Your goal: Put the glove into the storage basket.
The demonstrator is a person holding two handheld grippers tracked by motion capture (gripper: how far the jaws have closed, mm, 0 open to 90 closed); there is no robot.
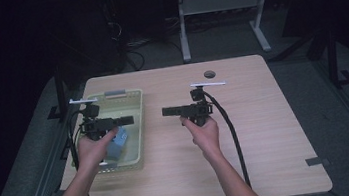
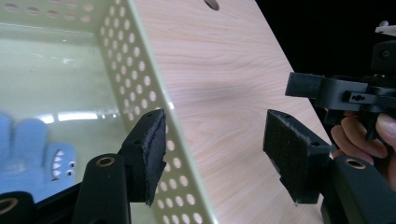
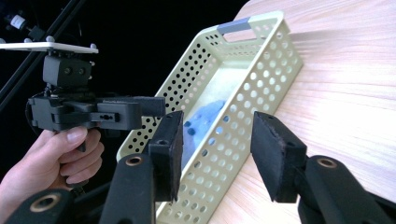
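A pale green perforated basket [image 1: 141, 130] stands on the left of the wooden table [image 1: 257, 133]. A blue plush shark [image 1: 117, 142] lies inside it. My left gripper [image 1: 131, 119] hovers over the basket, pointing right, open and holding nothing. In the left gripper view the jaws of my left gripper [image 2: 217, 149] straddle the basket wall [image 2: 135, 79], with the shark [image 2: 32, 154] at lower left. My right gripper [image 1: 164, 112] is held over the table's middle, pointing left, open and holding nothing. The right gripper view looks past my right gripper [image 3: 218, 144] at the basket [image 3: 261, 79] and the shark [image 3: 205, 119].
The basket has a grey-blue handle [image 1: 115, 92] at its far end. A round cable hole [image 1: 209, 74] sits near the table's back edge, and a strip of grey tape [image 1: 316, 161] at the front right. A desk frame [image 1: 218, 17] stands on the floor beyond.
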